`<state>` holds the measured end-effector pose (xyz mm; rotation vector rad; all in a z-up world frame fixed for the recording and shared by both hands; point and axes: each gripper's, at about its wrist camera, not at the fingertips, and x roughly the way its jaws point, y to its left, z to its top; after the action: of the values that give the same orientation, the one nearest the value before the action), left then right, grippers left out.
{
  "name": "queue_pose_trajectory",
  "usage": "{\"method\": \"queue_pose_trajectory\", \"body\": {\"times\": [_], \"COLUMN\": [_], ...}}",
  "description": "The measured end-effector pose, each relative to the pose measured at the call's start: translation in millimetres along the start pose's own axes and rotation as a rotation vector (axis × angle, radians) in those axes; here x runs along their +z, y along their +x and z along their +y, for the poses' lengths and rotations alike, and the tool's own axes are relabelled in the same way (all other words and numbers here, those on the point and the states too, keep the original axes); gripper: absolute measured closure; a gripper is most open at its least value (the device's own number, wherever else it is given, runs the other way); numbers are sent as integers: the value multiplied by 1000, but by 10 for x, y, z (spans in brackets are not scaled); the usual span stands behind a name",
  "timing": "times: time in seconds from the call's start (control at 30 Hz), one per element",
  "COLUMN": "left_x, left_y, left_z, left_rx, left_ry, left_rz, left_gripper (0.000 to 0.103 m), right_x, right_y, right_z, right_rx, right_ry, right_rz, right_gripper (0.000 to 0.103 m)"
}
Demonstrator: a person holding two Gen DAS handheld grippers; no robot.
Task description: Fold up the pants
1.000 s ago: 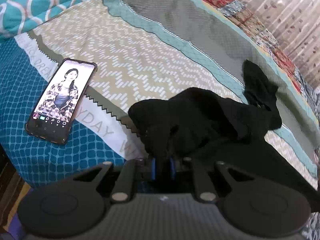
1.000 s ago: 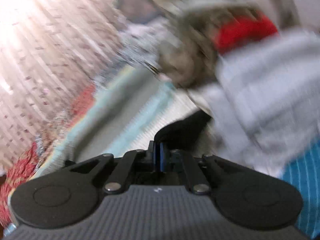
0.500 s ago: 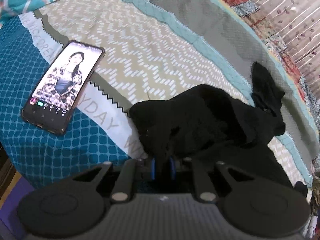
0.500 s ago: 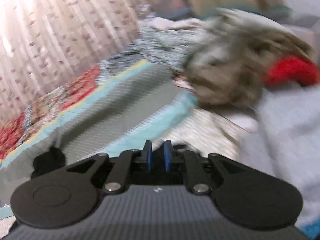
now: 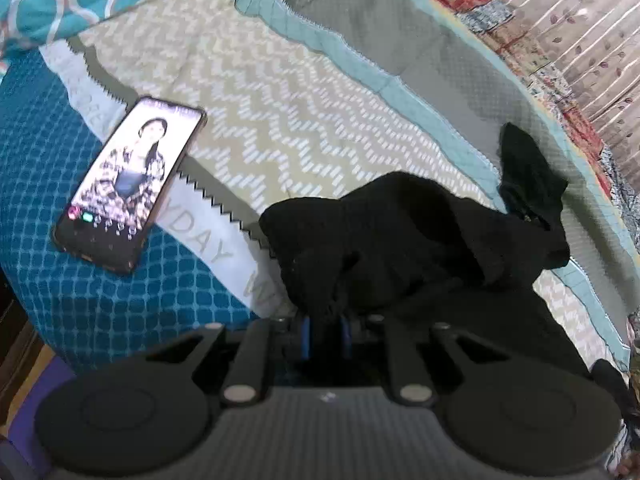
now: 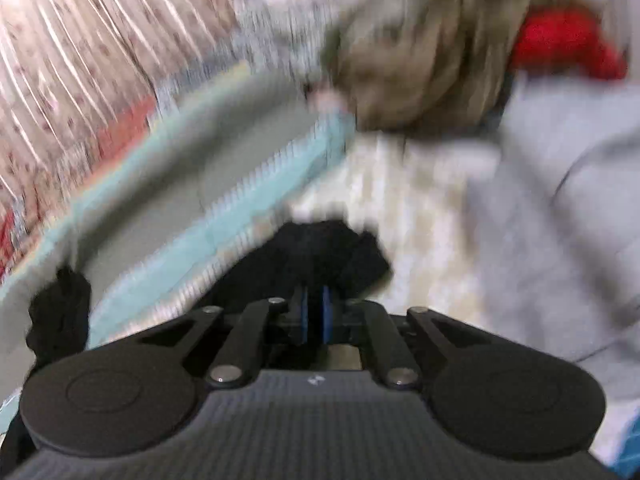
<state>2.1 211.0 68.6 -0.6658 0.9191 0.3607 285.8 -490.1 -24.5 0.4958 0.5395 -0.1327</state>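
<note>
Across the bedspread (image 5: 280,128), bunched black pants (image 5: 420,240), both grippers' fingers (image 5: 306,336) clamped on them.

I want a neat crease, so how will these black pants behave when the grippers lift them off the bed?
Probably floppy: the black pants lie bunched in soft folds on the bedspread, so unheld parts should sag. The left gripper pinches only a small bunch, so the rest likely trails. They look light.
</note>
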Motion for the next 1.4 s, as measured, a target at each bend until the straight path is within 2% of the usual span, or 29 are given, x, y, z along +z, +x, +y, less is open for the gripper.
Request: {"method": "queue_pose_trajectory", "body": {"times": [0.13,0.2,0.3,0.4,0.43,0.47,0.5,0.53,0.57,0.63,0.7,0.77,0.8,0.9,0.93,1.03,1.1,1.13,1.2,1.23,1.27,1.3,1.37,1.4], "left_x": [0,-45,-169,-367,-440,-520,-576,-612,-635,-618,-573,-507,-470,-479,-546,-783,-948,-1006,-1046,-1011,-943,-847,-744,-725], "left_y": [-108,-133,-140,-98,-82,-67,-74,-114,-209,-453,-679,-742,-706,-400,-235,340,756,936,1276,1374,1388,1291,886,659], "left_z": [2,-19,-53,-91,-116,-145,-141,-124,-89,-37,-113,-337,-505,-1120,-1348,-1971,-2297,-2397,-2482,-2480,-2448,-2383,-2255,-2214], "left_rx": [-33,-46,-55,-31,-2,36,57,52,25,19,33,24,14,-6,-2,27,82,116,204,246,252,210,127,113], "left_ry": [-1,14,42,103,142,186,212,236,259,295,376,480,537,736,812,1019,1135,1172,1227,1222,1192,1144,1089,1077], "left_rz": [-5,4,23,35,32,40,54,55,36,-56,-180,-253,-271,-328,-347,-339,-325,-318,-290,-279,-270,-274,-341,-384], "left_gripper": [90,90,90,89,80,73,70,70,70,70,67,57,54,48,42,38,32,34,61,86,88,89,93,93], "right_x": [269,347,299,135,68,-1,-49,-82,-92,-156,-173,-202,-226,-313,-371,-596,-709,-792,-855,-917,-950,-927,-870,-835], "right_y": [-807,-1120,-1342,-1253,-1228,-1166,-1144,-1141,-1170,-1338,-1476,-1497,-1486,-1267,-1179,-980,-848,-853,-792,-808,-839,-825,-795,-753], "right_z": [-157,-317,-582,-812,-875,-908,-965,-1037,-1077,-1033,-898,-707,-597,-197,-77,196,319,390,481,525,562,589,642,659], "right_rx": [-16,-28,-72,-158,-234,-301,-333,-334,-320,-305,-267,-180,-137,-12,31,114,153,161,169,168,167,165,160,158], "right_ry": [-57,-61,-74,-74,-77,-89,-86,-60,-25,9,-11,-41,-59,-96,-101,-110,-115,-119,-130,-134,-143,-157,-183,-189], "right_rz": [-173,-207,-194,-138,-132,-126,-105,-75,-72,-153,-212,-229,-222,-145,-108,-4,69,95,145,158,166,168,156,154], "right_gripper": [94,94,94,94,94,90,83,65,59,58,58,58,58,58,57,57,57,57,57,57,57,57,58,57]}}
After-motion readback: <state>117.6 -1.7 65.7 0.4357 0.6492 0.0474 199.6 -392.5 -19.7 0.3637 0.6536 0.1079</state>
